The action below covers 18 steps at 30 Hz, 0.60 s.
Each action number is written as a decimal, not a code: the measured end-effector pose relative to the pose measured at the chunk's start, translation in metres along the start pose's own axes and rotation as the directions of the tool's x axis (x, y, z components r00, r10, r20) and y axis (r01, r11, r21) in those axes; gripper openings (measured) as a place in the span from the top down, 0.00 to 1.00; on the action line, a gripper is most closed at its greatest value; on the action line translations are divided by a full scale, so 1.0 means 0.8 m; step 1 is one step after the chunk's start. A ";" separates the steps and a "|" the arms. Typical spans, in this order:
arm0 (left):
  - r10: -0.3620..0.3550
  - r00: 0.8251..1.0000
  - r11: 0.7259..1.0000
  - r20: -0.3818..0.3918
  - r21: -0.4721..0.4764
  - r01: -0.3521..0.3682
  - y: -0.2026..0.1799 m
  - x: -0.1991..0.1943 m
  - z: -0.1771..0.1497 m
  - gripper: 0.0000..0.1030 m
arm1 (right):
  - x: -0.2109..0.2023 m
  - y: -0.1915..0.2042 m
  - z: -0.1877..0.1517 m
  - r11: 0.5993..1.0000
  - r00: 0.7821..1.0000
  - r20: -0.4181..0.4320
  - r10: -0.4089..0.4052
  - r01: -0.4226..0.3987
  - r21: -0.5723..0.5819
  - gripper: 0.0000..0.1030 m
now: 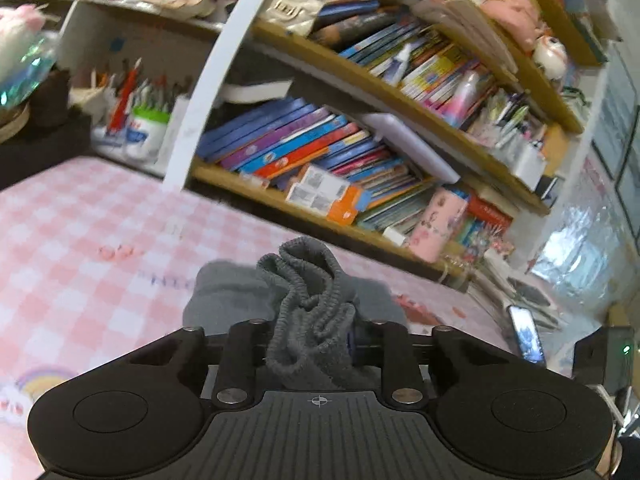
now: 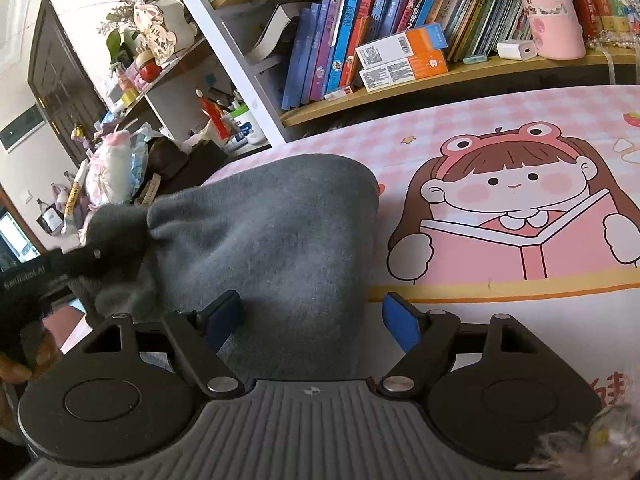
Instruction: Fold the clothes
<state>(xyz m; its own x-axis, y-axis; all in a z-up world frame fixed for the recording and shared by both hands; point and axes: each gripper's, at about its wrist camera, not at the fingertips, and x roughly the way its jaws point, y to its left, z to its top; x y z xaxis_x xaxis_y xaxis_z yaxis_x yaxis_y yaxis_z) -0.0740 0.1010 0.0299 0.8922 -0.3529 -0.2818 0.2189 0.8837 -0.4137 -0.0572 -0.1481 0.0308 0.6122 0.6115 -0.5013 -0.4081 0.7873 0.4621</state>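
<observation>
A grey knit garment (image 2: 272,236) lies on the pink checked table cover (image 2: 500,120). My left gripper (image 1: 316,332) is shut on the garment's bunched elastic waistband (image 1: 308,300) and holds it lifted above the table. In the right wrist view the left gripper (image 2: 100,256) shows at the garment's left end, pinching the cloth. My right gripper (image 2: 314,320) is open, its blue pads (image 2: 400,324) standing either side of the garment's near edge, with cloth lying between them.
A bookshelf (image 1: 360,184) full of books stands along the table's far edge. A pen holder (image 1: 144,128) sits at the back left. A phone (image 1: 528,336) lies at the right. A cartoon girl print (image 2: 516,216) covers the table's right part.
</observation>
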 end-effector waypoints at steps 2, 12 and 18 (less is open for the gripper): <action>-0.046 0.997 0.999 0.065 0.031 0.044 -0.007 -0.014 0.011 0.80 | -0.001 0.001 0.000 1.000 1.000 0.003 0.002 -0.002 -0.004 0.25; 0.050 0.999 0.954 -0.014 -0.296 -0.052 0.101 -0.003 -0.031 0.65 | 0.001 0.020 -0.006 0.996 1.000 -0.009 -0.011 0.010 -0.087 0.23; 0.039 0.999 0.949 0.014 -0.314 -0.033 0.110 -0.022 -0.027 0.32 | 0.004 0.020 -0.006 0.996 1.000 -0.012 -0.015 0.014 -0.085 0.23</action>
<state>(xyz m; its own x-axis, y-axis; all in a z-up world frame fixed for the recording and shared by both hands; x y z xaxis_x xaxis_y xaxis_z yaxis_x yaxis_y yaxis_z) -0.0792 0.1784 -0.0205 0.9054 -0.3141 -0.2857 0.0548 0.7537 -0.6549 -0.0649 -0.1335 0.0331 0.6100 0.6003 -0.5173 -0.4554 0.7998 0.3912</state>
